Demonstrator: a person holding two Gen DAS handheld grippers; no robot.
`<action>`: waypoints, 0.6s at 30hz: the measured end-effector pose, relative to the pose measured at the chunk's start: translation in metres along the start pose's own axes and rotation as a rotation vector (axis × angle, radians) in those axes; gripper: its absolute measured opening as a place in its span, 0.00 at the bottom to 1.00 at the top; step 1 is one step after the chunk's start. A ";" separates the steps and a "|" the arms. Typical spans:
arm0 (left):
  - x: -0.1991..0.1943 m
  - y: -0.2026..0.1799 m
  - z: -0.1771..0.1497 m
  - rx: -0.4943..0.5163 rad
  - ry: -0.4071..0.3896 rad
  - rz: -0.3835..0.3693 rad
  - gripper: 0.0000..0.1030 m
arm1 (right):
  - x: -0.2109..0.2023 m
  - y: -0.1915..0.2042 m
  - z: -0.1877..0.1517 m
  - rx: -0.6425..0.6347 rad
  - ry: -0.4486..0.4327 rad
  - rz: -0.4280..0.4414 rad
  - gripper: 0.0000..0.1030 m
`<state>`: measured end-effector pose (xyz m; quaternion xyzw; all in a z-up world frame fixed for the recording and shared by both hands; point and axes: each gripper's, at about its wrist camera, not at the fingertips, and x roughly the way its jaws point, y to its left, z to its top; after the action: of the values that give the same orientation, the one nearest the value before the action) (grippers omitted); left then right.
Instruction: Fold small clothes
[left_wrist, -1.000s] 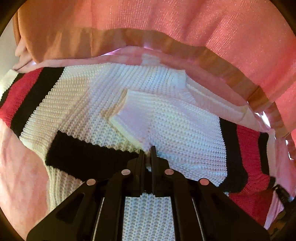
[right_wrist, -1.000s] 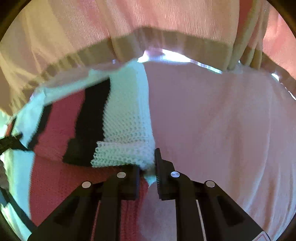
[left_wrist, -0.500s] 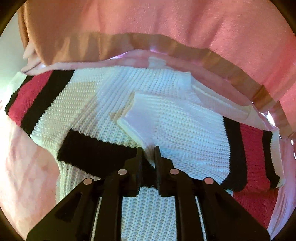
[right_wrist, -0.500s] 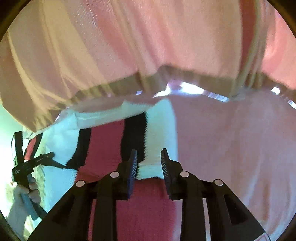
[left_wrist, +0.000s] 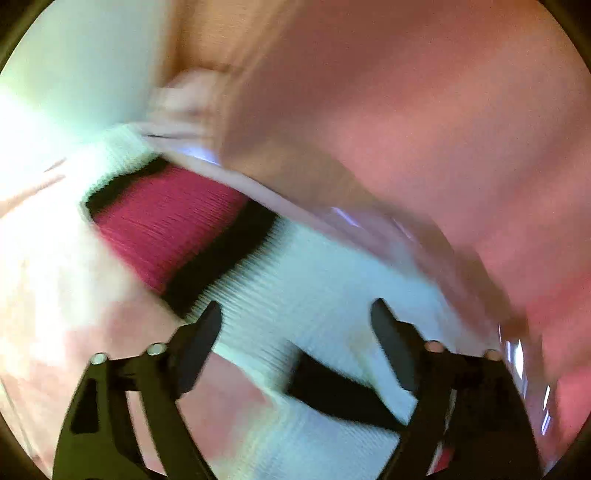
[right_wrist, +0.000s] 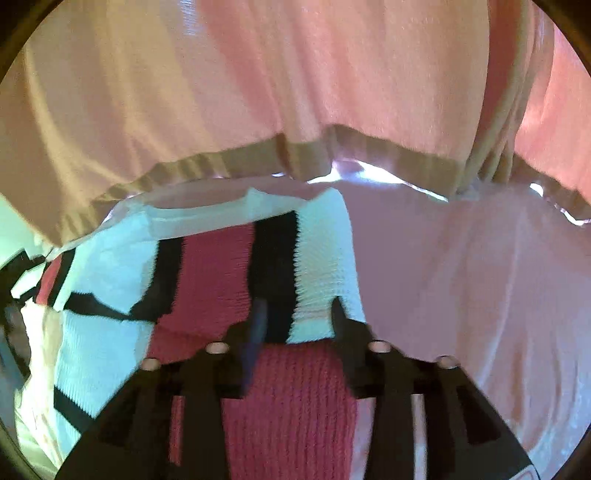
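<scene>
A knitted sweater (left_wrist: 314, 295) with white, black and red stripes lies on a pink cover. The left wrist view is blurred by motion. My left gripper (left_wrist: 295, 314) hangs above the sweater's white band, its jaws opening wide with nothing between them. In the right wrist view the sweater (right_wrist: 214, 280) lies folded, its striped sleeve end pointing towards me. My right gripper (right_wrist: 298, 314) hovers over that sleeve's white and black cuff. Its jaws are opening, and the cuff shows in the gap without being pressed by the pads.
The pink cover (right_wrist: 461, 295) stretches to the right of the sweater. A person's pink top (right_wrist: 295, 74) with a tan hem hangs close behind the sweater and also fills the upper right of the left wrist view as a pink top (left_wrist: 443, 110).
Both grippers let go of the knit. The left one opened wide and swung sideways to the striped end. The right one spread its jaws and rose off the sleeve cuff.
</scene>
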<state>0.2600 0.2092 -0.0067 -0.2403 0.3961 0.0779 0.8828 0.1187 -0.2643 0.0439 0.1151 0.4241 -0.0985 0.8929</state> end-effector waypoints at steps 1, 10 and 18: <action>0.002 0.026 0.018 -0.054 -0.002 0.028 0.80 | -0.002 0.004 -0.002 -0.003 0.002 0.016 0.39; 0.073 0.177 0.106 -0.210 0.057 0.278 0.77 | 0.020 0.065 -0.022 -0.112 0.052 0.034 0.44; 0.080 0.119 0.107 0.061 -0.042 0.313 0.10 | 0.043 0.078 -0.030 -0.161 0.087 0.000 0.45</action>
<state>0.3451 0.3610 -0.0475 -0.1473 0.4124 0.2073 0.8748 0.1448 -0.1843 0.0021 0.0469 0.4691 -0.0589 0.8799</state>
